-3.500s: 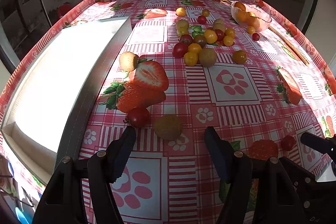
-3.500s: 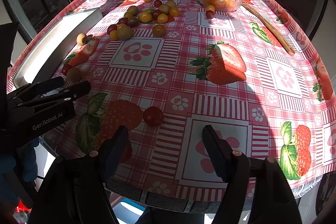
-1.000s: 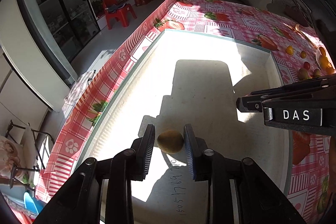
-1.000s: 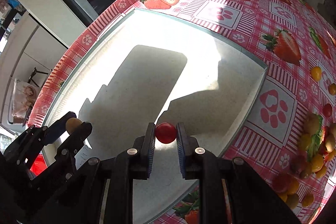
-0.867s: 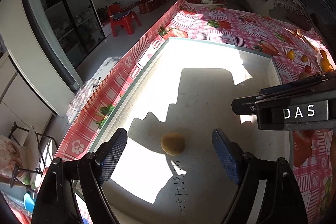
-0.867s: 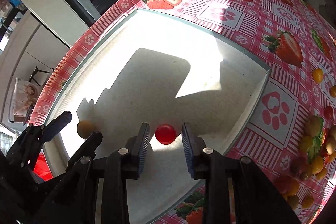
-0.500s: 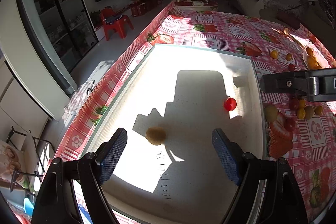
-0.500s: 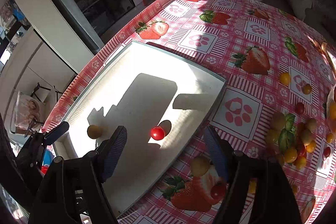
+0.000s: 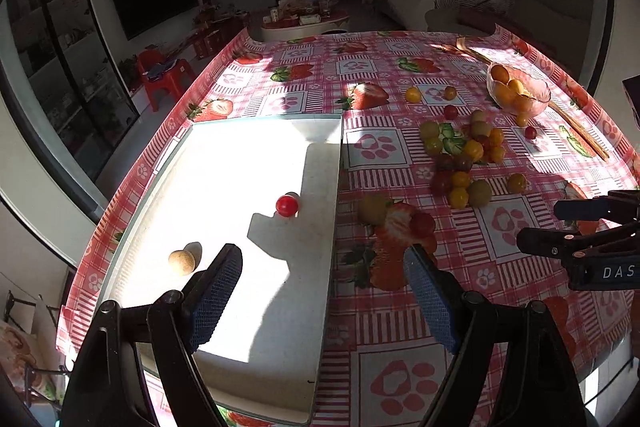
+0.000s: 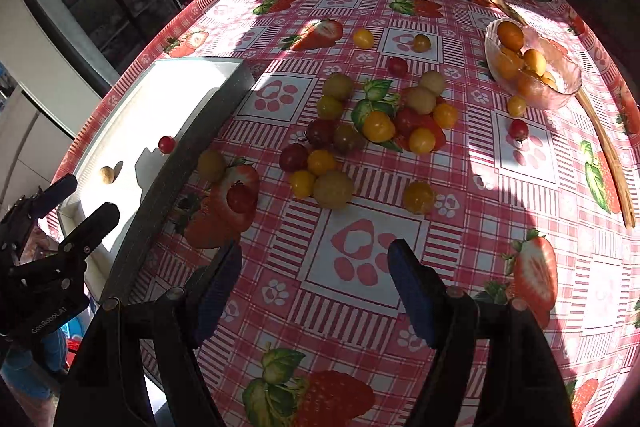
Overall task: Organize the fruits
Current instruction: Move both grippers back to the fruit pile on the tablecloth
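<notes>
A white tray [image 9: 224, 155] lies on the left of the table and holds a red cherry tomato [image 9: 287, 205] and a tan round fruit [image 9: 181, 261]. Both show in the right wrist view, the tomato [image 10: 166, 144] and the tan fruit [image 10: 107, 174]. My left gripper [image 9: 324, 271] is open and empty above the tray's near right edge. My right gripper [image 10: 314, 267] is open and empty above bare tablecloth. Several loose fruits [image 10: 376, 125] lie in a cluster beyond it. A red tomato [image 10: 239, 197] and a yellow-green fruit [image 10: 211, 165] lie by the tray wall.
A glass bowl [image 10: 560, 83] with orange fruits stands at the back right, with a long wooden stick [image 10: 608, 155] beside it. A lone orange fruit [image 10: 418, 197] and a red tomato [image 10: 518, 129] lie apart. The table edge is close below both grippers.
Both grippers opened and let go of the tan fruit and the red tomato in the tray, then drew back. The right gripper has swung out over the tablecloth.
</notes>
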`<state>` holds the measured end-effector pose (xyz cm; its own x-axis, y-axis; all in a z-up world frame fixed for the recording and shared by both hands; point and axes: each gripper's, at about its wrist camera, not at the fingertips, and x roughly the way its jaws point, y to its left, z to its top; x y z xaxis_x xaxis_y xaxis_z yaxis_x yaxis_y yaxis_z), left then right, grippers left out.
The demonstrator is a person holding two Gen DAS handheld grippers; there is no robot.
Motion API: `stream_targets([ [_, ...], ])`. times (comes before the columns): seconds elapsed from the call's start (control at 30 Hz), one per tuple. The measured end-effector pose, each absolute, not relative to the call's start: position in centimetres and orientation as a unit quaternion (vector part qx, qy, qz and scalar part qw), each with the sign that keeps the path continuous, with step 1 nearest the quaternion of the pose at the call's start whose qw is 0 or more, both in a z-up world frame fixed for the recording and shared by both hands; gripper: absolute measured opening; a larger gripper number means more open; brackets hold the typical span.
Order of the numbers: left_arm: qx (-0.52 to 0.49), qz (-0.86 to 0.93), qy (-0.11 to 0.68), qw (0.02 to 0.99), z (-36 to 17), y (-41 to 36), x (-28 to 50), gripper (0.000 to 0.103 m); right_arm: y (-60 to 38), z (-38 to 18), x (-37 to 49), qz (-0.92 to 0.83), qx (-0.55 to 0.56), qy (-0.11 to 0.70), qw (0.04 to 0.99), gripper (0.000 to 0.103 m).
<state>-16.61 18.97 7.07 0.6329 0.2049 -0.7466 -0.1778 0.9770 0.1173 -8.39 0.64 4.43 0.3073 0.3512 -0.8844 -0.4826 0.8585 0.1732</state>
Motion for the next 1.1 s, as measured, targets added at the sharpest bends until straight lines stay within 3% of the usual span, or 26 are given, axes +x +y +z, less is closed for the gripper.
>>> stream_targets([
  [0.33,0.018,0.077,0.444,0.893,4.9,13.1,-13.3,0.084,-4.6,2.9,-7.6,0.211,-0.052,0.529,0.82,0.079],
  [0.6,-0.001,0.104,0.473,0.875,1.9,13.9,-10.4,0.084,-4.1,2.0,-5.4,0.226,-0.063,0.521,0.821,0.078],
  [0.83,-0.018,0.099,0.481,0.871,0.6,14.2,-9.2,0.083,-2.2,1.6,-4.2,0.244,-0.086,0.506,0.823,0.064],
  [1.0,-0.034,0.088,0.475,0.875,0.6,14.4,-8.8,0.074,-1.1,1.5,-3.5,0.247,-0.095,0.499,0.825,0.063],
  [1.1,-0.041,0.073,0.472,0.877,0.7,14.4,-8.8,0.059,-0.6,1.4,-3.2,0.246,-0.102,0.496,0.826,0.06],
])
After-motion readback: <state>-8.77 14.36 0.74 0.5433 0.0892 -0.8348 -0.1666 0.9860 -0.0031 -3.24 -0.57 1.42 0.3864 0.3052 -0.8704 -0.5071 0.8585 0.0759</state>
